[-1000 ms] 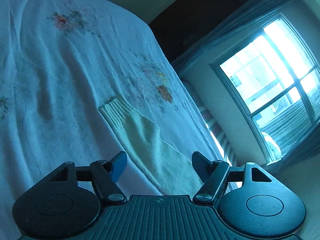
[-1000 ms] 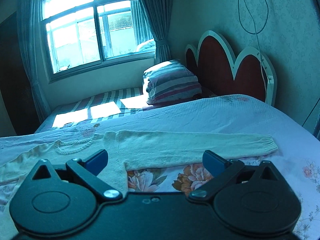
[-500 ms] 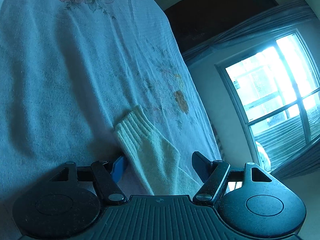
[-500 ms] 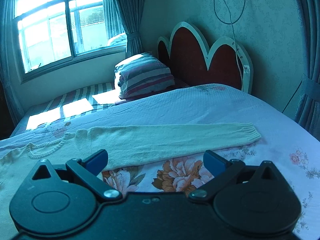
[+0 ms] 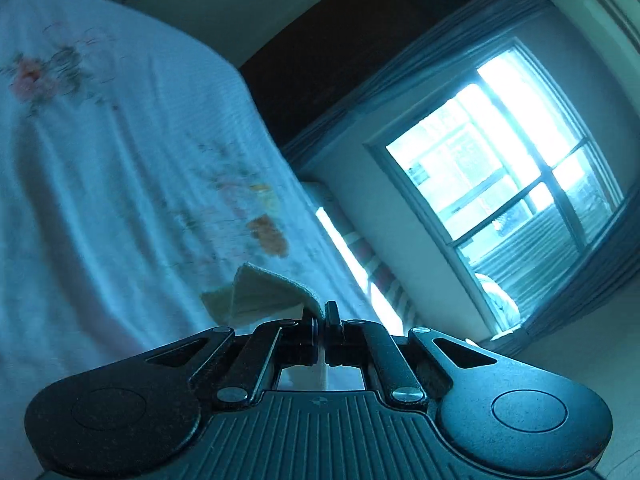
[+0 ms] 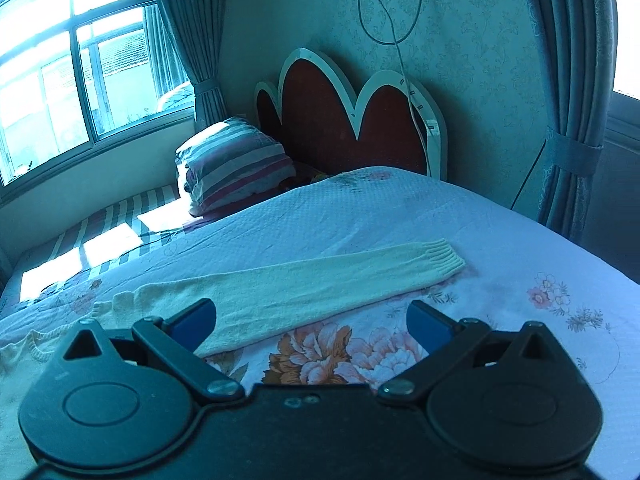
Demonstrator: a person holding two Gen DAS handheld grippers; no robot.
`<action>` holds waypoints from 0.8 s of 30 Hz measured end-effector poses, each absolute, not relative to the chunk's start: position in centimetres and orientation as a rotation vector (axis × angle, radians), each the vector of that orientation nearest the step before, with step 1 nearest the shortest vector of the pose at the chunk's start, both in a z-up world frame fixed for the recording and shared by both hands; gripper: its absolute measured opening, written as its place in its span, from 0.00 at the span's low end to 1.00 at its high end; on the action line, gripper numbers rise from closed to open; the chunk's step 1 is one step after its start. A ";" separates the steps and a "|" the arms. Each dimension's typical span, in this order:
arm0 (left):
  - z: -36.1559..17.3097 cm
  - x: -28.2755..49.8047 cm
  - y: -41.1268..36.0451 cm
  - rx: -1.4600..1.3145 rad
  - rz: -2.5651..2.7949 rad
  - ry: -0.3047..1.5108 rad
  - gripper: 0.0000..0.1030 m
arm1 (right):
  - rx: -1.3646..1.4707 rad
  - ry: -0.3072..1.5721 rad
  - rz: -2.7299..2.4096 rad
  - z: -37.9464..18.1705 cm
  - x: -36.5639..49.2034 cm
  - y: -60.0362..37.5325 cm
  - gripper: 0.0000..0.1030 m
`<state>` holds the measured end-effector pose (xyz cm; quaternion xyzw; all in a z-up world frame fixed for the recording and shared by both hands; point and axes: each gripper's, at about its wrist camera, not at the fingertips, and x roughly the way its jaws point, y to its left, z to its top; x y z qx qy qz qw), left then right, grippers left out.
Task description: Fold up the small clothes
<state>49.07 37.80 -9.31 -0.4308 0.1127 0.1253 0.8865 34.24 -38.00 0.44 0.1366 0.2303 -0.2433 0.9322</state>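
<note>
A cream knitted sweater lies flat on the bed. In the left wrist view my left gripper (image 5: 322, 316) is shut on the cuff end of the sweater's left sleeve (image 5: 264, 292), which is lifted and bunched just above the bedspread (image 5: 100, 184). In the right wrist view the right sleeve (image 6: 320, 284) lies stretched out flat, its ribbed cuff (image 6: 440, 256) at the right. My right gripper (image 6: 312, 320) is open and empty, hovering just in front of that sleeve's middle. The sweater's neckline (image 6: 36, 344) shows at the far left.
The bedspread (image 6: 480, 216) is white with flower prints. A striped pillow (image 6: 232, 168) and a red scalloped headboard (image 6: 344, 120) stand at the far end. Windows (image 6: 72, 72) with curtains are behind. A cable (image 6: 400, 40) hangs on the wall.
My left gripper has shut on the left sleeve's cuff and lifted it off the bed. My right gripper has moved right along the other sleeve, staying open.
</note>
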 end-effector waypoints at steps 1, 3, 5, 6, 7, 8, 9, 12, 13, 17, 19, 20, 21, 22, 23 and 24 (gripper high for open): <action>-7.6 50.1 36.3 -0.858 0.221 0.231 0.02 | 0.283 0.471 -0.507 0.5 33.9 -38.6 0.99; -4.6 53.1 32.4 -0.782 0.138 0.239 0.02 | 0.293 0.471 -0.524 0.4 33.4 -39.8 0.99; -2.1 56.0 27.4 -0.690 0.058 0.249 0.02 | 0.304 0.468 -0.531 0.2 33.0 -41.1 0.99; -1.4 56.7 24.3 -0.647 0.018 0.260 0.02 | 0.312 0.467 -0.534 0.0 32.9 -42.0 0.99; -0.7 58.1 21.3 -0.606 -0.026 0.277 0.02 | 0.319 0.464 -0.535 -0.2 32.8 -42.8 0.99; -0.3 59.5 18.0 -0.561 -0.062 0.294 0.02 | 0.325 0.463 -0.536 -0.4 32.9 -43.5 0.99; -0.1 60.8 14.8 -0.520 -0.092 0.310 0.02 | 0.331 0.466 -0.537 -0.8 33.0 -44.5 0.99; -0.7 64.4 5.7 -0.430 -0.174 0.370 0.02 | 0.345 0.489 -0.535 -1.6 33.1 -47.5 0.99; -1.1 65.4 2.9 -0.404 -0.196 0.390 0.02 | 0.350 0.493 -0.537 -1.8 33.1 -48.4 0.99; -3.2 67.8 -5.9 -0.330 -0.252 0.468 0.02 | 0.364 0.510 -0.547 -2.4 32.1 -52.4 0.99; -4.4 66.7 -9.0 -0.295 -0.264 0.496 0.02 | 0.354 0.514 -0.565 -2.6 31.6 -54.2 0.99; -4.7 66.8 -10.0 -0.277 -0.263 0.504 0.02 | 0.354 0.516 -0.573 -2.7 31.3 -55.2 0.99; -5.6 65.8 -10.3 -0.263 -0.269 0.515 0.02 | 0.357 0.519 -0.580 -2.9 31.1 -55.9 0.99; -6.2 65.1 -11.0 -0.254 -0.274 0.523 0.02 | 0.362 0.521 -0.588 -3.1 30.8 -56.8 0.99; -6.3 64.8 -11.8 -0.239 -0.278 0.531 0.02 | 0.366 0.523 -0.596 -3.4 30.6 -57.3 0.99; -6.5 64.5 -12.6 -0.220 -0.283 0.537 0.02 | 0.369 0.526 -0.602 -3.6 30.5 -57.8 0.99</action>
